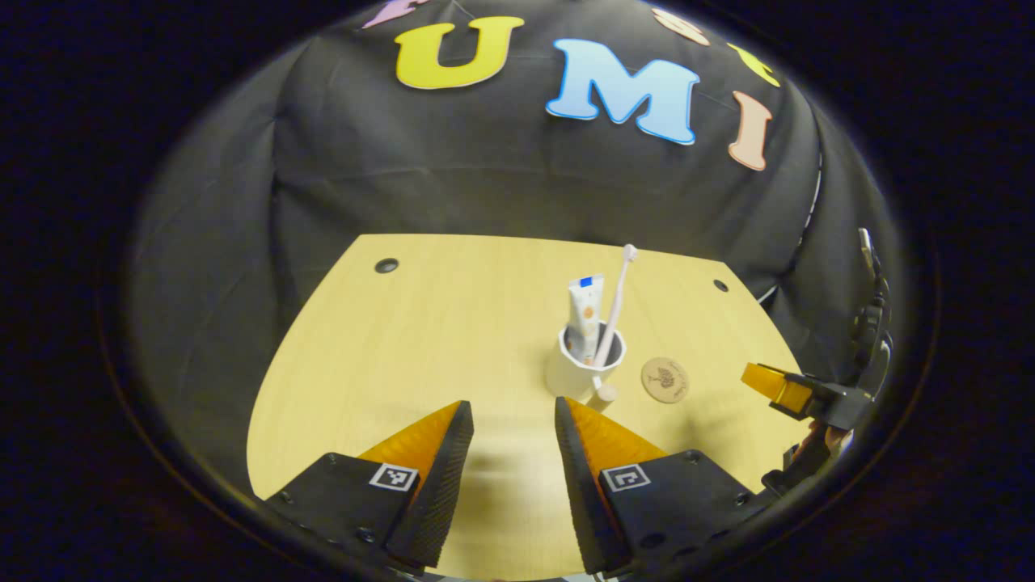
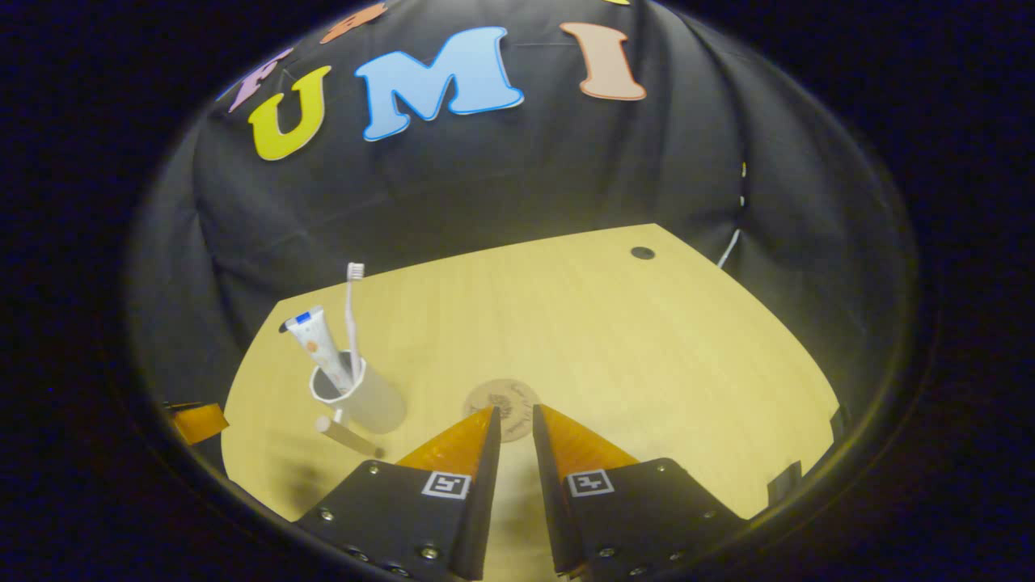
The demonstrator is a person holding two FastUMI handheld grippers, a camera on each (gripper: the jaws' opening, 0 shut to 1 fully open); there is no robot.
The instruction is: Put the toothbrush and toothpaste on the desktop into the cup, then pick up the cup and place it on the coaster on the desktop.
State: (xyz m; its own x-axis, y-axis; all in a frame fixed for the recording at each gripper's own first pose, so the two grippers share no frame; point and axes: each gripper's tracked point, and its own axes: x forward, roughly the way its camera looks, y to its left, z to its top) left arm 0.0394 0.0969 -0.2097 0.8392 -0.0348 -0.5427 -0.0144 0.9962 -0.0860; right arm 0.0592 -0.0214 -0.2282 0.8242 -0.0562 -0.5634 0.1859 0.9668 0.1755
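Note:
A white cup point(image 1: 576, 368) stands on the wooden desktop point(image 1: 420, 339) with a toothpaste tube point(image 1: 585, 311) and a white toothbrush point(image 1: 616, 299) upright inside it. Its handle point(image 1: 602, 394) points toward my left gripper point(image 1: 513, 416), which is open just short of the cup and holds nothing. A round brown coaster point(image 1: 665, 380) lies bare to the right of the cup. In the right gripper view, the cup point(image 2: 364, 398) with the tube point(image 2: 318, 343) and the brush point(image 2: 352, 311) stands at the left. My right gripper point(image 2: 513, 420) hovers over the coaster's point(image 2: 505, 396) near edge, its fingers a narrow gap apart and empty.
The desktop has small dark holes near its far corners point(image 1: 386, 265) point(image 1: 720, 284) point(image 2: 642, 253). Black cloth hangs behind and around the desk. The right gripper point(image 1: 780, 386) shows at the left gripper view's right edge, near the desk's right rim.

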